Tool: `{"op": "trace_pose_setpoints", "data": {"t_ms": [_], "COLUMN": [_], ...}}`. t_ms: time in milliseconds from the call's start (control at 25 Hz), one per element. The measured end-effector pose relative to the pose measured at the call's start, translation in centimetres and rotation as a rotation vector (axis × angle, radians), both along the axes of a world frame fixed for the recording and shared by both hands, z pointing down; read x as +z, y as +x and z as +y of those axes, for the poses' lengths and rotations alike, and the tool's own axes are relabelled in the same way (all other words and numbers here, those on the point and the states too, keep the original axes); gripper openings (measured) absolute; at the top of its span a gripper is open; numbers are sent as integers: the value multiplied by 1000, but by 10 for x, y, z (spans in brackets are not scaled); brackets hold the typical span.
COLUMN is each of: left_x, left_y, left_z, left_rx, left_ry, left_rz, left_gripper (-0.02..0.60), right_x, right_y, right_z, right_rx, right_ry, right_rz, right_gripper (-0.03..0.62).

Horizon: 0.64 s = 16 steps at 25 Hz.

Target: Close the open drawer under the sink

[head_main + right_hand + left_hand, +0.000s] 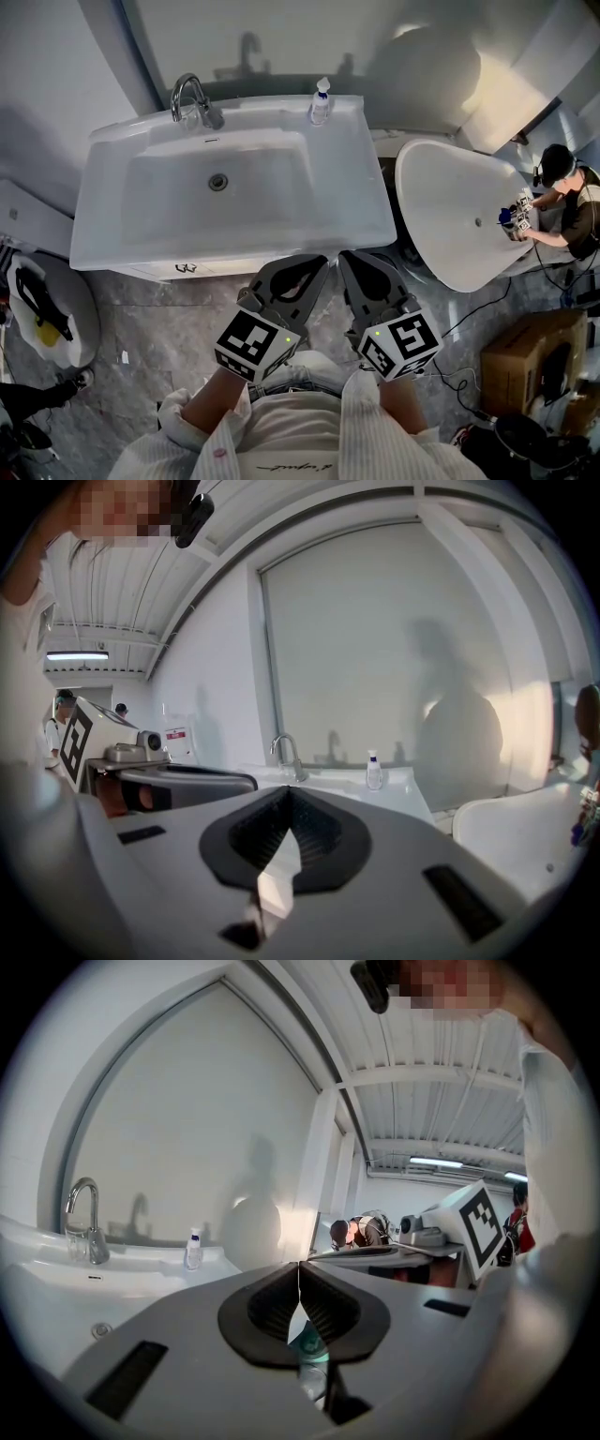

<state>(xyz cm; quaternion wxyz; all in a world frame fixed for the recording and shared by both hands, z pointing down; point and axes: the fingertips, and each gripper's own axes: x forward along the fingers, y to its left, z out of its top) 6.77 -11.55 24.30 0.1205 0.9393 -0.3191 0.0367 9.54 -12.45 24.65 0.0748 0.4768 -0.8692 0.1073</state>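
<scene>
Ahead, sink (234,246), faucet (192,98), soap bottle (321,103).

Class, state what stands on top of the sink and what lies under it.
The sink bears a faucet and a bottle on its back ledge. Under it only a strip of cabinet front shows; the sink covers the rest.

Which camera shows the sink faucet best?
The head view: the faucet is seen from above, unblocked, at the back rim of the sink. The left gripper view shows it side-on at the left edge; the right gripper view shows it small and distant.
</scene>
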Motion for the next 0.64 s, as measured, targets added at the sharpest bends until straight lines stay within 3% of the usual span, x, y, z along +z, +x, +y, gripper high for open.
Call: {"op": "trace_pose_setpoints", "data": {"t_ms": [640], "left_x": [2], "left_y": [0], "left_z": [3], "left_rx": [-5], "left_ry": [-8], "left_rz": [-4], "left_gripper": [17], "right_x": [8], "right_y": [2], "right_z": [3], "right_rx": [-3], "right_ry": [-29], "right_rz": [-9], "right_gripper": [8]}}
